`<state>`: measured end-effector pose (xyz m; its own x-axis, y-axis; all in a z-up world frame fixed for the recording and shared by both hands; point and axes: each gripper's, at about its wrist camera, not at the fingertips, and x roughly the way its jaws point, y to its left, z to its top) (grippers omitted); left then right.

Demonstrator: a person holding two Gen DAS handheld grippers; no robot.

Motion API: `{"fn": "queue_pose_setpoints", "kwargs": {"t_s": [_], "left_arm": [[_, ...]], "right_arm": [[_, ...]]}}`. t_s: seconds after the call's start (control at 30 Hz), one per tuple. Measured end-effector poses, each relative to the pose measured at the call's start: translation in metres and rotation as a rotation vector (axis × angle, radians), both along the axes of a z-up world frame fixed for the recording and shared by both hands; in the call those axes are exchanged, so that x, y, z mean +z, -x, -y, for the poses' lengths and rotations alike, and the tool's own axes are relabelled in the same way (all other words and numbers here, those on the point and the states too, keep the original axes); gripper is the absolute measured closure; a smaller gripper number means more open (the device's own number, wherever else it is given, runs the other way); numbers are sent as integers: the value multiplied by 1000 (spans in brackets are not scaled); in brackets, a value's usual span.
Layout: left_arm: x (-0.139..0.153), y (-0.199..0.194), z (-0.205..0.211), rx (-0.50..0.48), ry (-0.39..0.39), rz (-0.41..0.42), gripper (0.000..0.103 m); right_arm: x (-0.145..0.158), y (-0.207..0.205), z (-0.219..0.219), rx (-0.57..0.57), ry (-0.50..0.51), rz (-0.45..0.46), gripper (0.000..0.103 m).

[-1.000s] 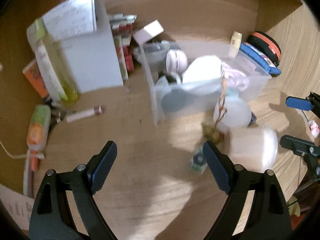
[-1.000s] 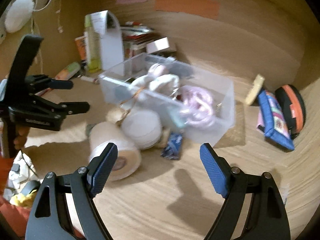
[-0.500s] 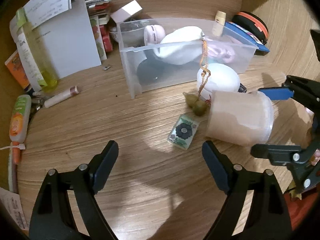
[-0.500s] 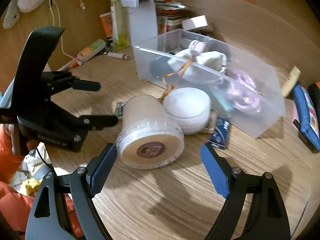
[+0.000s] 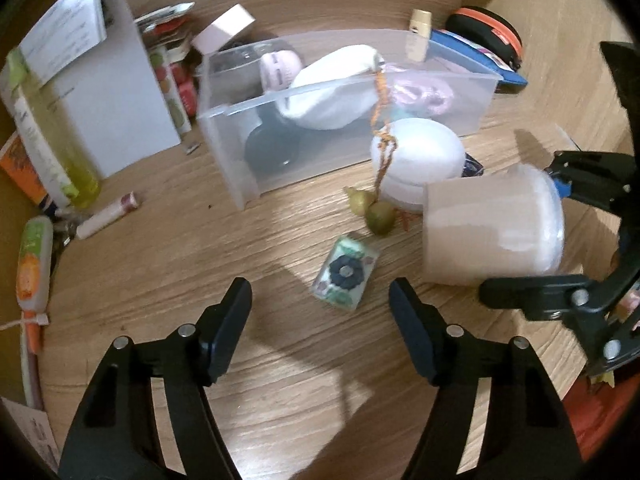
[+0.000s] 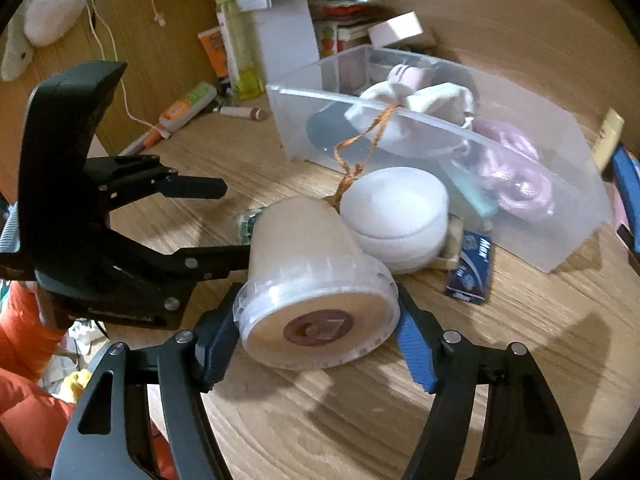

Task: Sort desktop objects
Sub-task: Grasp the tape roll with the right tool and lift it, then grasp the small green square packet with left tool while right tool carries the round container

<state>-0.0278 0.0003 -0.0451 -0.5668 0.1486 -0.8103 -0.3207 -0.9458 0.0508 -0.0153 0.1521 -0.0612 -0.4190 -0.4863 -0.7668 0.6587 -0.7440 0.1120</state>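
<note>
Sorting is partly done: the bin [image 5: 344, 120] on the table [image 5: 200, 264] holds several items, others lie loose. The tub [image 6: 316, 280] lies on its side between the right tongs [image 6: 316, 320], spread wide, contact unclear. The left tongs [image 5: 320, 320] hover open and empty above the packet [image 5: 346, 276].

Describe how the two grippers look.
Both are black plastic scissor frames with cut-out slots and silver rivets. The left gripper has dark navy finger pads; the right gripper has brighter blue ribbed pads. The left's body bears small, unreadable lettering.
</note>
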Motion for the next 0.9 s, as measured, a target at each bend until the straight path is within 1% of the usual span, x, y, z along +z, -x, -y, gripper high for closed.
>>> {"fn": "queue_pose_setpoints", "kwargs": {"t_s": [0.03,0.1,0.17,0.2,0.27,0.3,0.47,0.57,0.63,0.7,0.9], "left_arm": [[0,2,-2,-5,3,1,33],[-2,6,-4,-7,9,11,42],[-3,10,-6,-5,-2,21,52],[-3,11,-5,0,-3,21,56],[-3,12,-4,9,-21,23,75],[-3,12,-4,12,-32,27,79],[-2,8,-1,40,-39,18,79],[6,5,2,50,-55,-3,79],[13,5,4,62,-72,-22,79],[22,3,7,68,-105,-45,79],[44,5,5,70,-149,-106,79]], "right_arm": [[3,-2,-3,-9,3,-12,36],[11,-5,-12,-32,13,-37,36],[18,-5,-21,-58,26,-52,36],[21,-5,-24,-70,30,-58,37],[25,-5,-30,-87,39,-73,37],[26,-4,-34,-93,45,-75,37],[33,0,-48,-131,86,-64,37],[38,5,-53,-148,105,-66,37],[44,8,-57,-165,120,-82,37],[51,10,-60,-183,129,-107,37],[74,18,-69,-204,167,-163,37]]}}
